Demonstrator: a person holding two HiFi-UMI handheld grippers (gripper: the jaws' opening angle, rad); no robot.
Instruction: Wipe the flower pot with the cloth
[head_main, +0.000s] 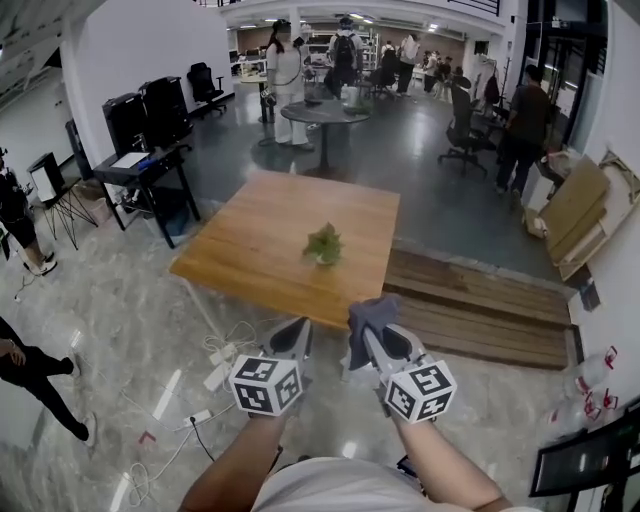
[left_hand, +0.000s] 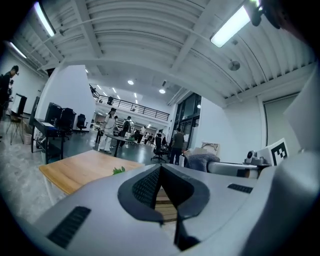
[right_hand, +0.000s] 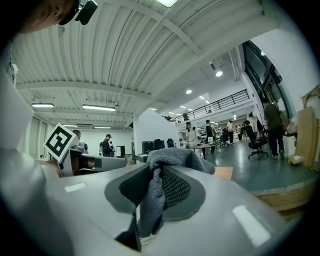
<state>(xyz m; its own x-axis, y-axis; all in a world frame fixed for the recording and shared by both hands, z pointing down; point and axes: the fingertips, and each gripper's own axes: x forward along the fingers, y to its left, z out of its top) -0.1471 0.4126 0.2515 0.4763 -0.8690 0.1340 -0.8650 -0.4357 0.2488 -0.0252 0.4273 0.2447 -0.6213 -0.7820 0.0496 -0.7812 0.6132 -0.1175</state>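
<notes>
While the wiping has not yet begun, you hold both claws side by side in front of your body, short of the worktop (head_main: 262, 225) and above the floor.

Your left claw (head_main: 297, 334) is closed. In the left gripper view its two pads (left_hand: 146, 186) meet at the tips with nothing between them, and only some wooden boards (left_hand: 164, 203) show through the slit lower down. It carries nothing, which I judge leaves it free to steady the pot once you are close.

The flower pot (head_main: 324, 257) stands ahead of both claws and well apart from them, roughly on the line that runs out between the two. It is upright on the worktop, toward the near right side, with a small tuft of leaves (head_main: 323, 240) on top. From the left claw's camera only the leaf tips show, just above that claw's grey body, so the pot itself is hidden there.

Your right claw (head_main: 365, 327) is clamped on the cloth (head_main: 375, 309). In the right gripper view the grey fabric runs down between the pads and bulges out over the tips in a soft bunch. That bunch sits ahead of the hard jaws, so I expect it would meet the pot first and keep the plastic off it. The cloth touches nothing except the claw.

The next move calls for stepping in and carrying the right claw forward and down to the pot's side.
</notes>
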